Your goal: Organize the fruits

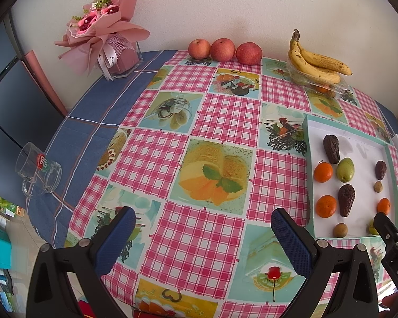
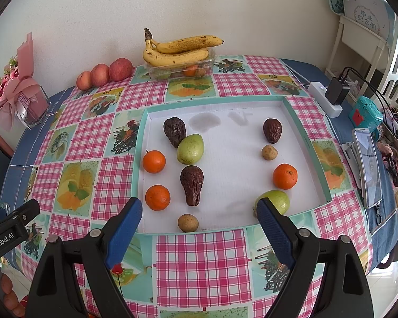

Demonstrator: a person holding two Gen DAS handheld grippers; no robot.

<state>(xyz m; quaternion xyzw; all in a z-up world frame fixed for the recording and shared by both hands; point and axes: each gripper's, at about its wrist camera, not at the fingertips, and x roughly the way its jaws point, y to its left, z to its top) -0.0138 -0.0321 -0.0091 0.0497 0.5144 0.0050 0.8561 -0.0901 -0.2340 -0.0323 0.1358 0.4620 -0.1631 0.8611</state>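
Note:
A white tray (image 2: pixel 238 159) with a teal rim holds three oranges (image 2: pixel 154 161), two green fruits (image 2: pixel 190 149), three dark wrinkled avocados (image 2: pixel 191 184) and two small brown fruits (image 2: pixel 188 222). My right gripper (image 2: pixel 199 201) hangs open and empty over the tray's near edge. One of its fingers partly covers the nearer green fruit (image 2: pixel 278 200). My left gripper (image 1: pixel 203 212) is open and empty over the checked cloth, left of the tray (image 1: pixel 363 159). Three apples (image 1: pixel 223 49) sit by the wall. Bananas (image 2: pixel 177 50) lie on a clear plastic box.
A flower bouquet (image 1: pixel 103 29) in a clear vase and a glass mug (image 1: pixel 38 171) lying on its side are on the left of the table. On the right are a power strip (image 2: pixel 325 99), a phone (image 2: pixel 368 164) and small clutter.

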